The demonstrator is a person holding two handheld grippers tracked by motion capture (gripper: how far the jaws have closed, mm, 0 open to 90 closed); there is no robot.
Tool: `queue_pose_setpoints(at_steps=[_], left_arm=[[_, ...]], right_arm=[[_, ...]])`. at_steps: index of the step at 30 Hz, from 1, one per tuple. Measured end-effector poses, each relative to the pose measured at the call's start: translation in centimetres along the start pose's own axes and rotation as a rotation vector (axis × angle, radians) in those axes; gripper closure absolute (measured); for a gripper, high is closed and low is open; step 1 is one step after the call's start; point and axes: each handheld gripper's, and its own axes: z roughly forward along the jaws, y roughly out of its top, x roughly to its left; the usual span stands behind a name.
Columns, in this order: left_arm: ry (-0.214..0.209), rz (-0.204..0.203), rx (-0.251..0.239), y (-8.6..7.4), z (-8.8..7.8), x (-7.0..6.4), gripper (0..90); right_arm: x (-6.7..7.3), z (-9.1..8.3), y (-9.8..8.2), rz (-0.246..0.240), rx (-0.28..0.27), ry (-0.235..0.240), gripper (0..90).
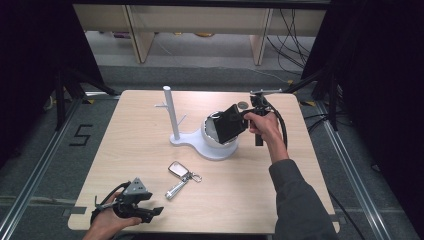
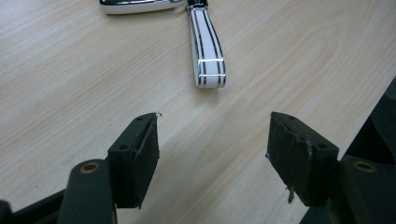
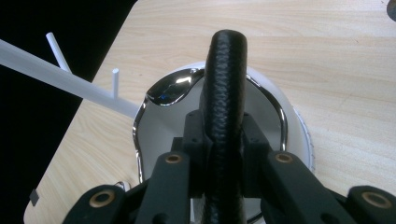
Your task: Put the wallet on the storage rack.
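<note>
A person's right gripper (image 1: 239, 121), its jaws clamped on the edge of a black wallet (image 1: 231, 122), holds the wallet tilted above the white bowl (image 1: 220, 148) at the foot of a white key stand (image 1: 171, 116). Seen along the right gripper, the wallet (image 3: 224, 107) runs straight out from between the jaws, its long axis pointing over the chrome-rimmed bowl (image 3: 275, 105); the drop lies directly below, so the coming move appears to be a short descent rather than a sideways reach. Whether the wallet already touches the rim cannot be told. The left gripper (image 1: 150, 212) rests at the near-left corner of the desk (image 1: 300, 180), jaws wide apart with nothing between them. Ahead of it lie a key fob (image 1: 177, 169) and its striped strap (image 2: 207, 46), the strap's free end pointing back toward the jaws, well clear of them. That hand is the nearer one to the keys; the right is the nearer to the bowl.
</note>
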Motion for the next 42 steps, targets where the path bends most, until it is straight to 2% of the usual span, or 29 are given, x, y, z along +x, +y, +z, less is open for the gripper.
queue_pose_setpoints(at_steps=[2, 3, 5, 6, 7, 8, 13, 17, 21, 22, 24, 27, 28, 29, 31, 32, 33, 35, 39, 40, 41, 42], left_arm=[[0.002, 0.0, 0.001, 0.0, 0.0, 0.0, 33.5], [0.002, 0.003, 0.004, 0.0, 0.0, 0.1, 33.5], [-0.008, 0.001, 0.002, 0.0, 0.0, 0.0, 33.6], [-0.006, 0.001, 0.002, 0.0, 0.0, 0.0, 33.6], [-0.005, 0.003, 0.003, 0.0, 0.0, 0.0, 33.6], [-0.004, 0.003, 0.004, 0.0, 0.0, 0.0, 33.6], [-0.005, 0.001, 0.015, -0.1, 0.0, 0.0, 33.6], [-0.008, 0.013, 0.018, -0.1, 0.1, 0.0, 33.6], [-0.01, 0.01, 0.013, -0.1, 0.2, 0.0, 33.6], [-0.01, 0.012, 0.016, -0.1, 0.2, -0.1, 33.5], [-0.011, 0.005, 0.01, -0.1, 0.2, -0.1, 33.5], [-0.007, 0.013, 0.013, -0.1, 0.2, 0.0, 33.6], [-0.007, 0.013, 0.013, -0.1, 0.1, 0.0, 33.6], [-0.006, 0.012, 0.012, -0.1, 0.1, 0.0, 33.5], [-0.002, 0.003, 0.012, -0.1, 0.0, 0.0, 33.5], [-0.002, 0.011, 0.01, -0.1, 0.0, 0.0, 33.5], [-0.001, 0.008, 0.009, -0.1, 0.0, 0.0, 33.5], [-0.002, 0.012, 0.009, 0.0, 0.0, 0.1, 33.5], [0.006, 0.01, 0.013, 0.0, 0.1, 0.1, 33.5], [0.002, 0.013, 0.013, 0.0, 0.1, 0.1, 33.5], [0.005, 0.014, 0.012, 0.0, 0.1, 0.1, 33.5], [-0.002, 0.023, 0.017, 0.0, 0.0, 0.1, 33.4]], right_arm=[[0.3, 0.2, 0.0, 0.039, 0.013, 0.007, 77.3], [0.3, 0.2, 0.0, 0.039, 0.013, 0.007, 77.3], [0.0, 0.7, -0.1, -0.016, -0.005, 0.001, 77.1], [0.3, 0.7, -0.2, 0.022, 0.007, 0.004, 77.1], [0.3, 0.7, -0.2, 0.022, 0.007, 0.004, 77.1], [0.2, 0.9, -0.2, -0.008, 0.004, -0.004, 77.0], [0.0, 1.7, -0.5, -0.02, 0.011, 0.001, 76.2], [0.1, 1.8, -0.5, -0.01, 0.008, 0.003, 75.3], [0.3, 1.6, -0.5, 0.01, 0.031, -0.008, 71.6], [0.1, 1.7, -0.4, -0.03, 0.006, -0.02, 69.4], [-0.1, 1.6, -0.3, -0.047, 0.008, -0.023, 66.4], [0.1, 1.2, -0.2, -0.067, 0.009, -0.041, 62.6], [0.4, 1.0, -0.2, -0.04, 0.019, -0.045, 60.6], [0.3, 0.8, -0.1, -0.063, 0.015, -0.064, 58.3], [0.3, 0.2, 0.1, -0.067, 0.006, -0.075, 56.0], [0.7, -0.2, 0.1, -0.019, 0.01, -0.075, 55.7], [0.2, -0.6, 0.2, -0.066, -0.008, -0.081, 54.6], [0.1, -1.7, 0.2, -0.037, -0.015, -0.077, 51.5], [-0.3, -2.8, 0.1, -0.061, -0.022, -0.092, 50.1], [-0.2, -3.1, 0.0, -0.019, -0.012, -0.08, 49.9], [-0.5, -3.4, 0.0, -0.064, -0.025, -0.089, 48.7], [-0.5, -3.8, -0.1, -0.067, -0.03, -0.099, 47.8]])
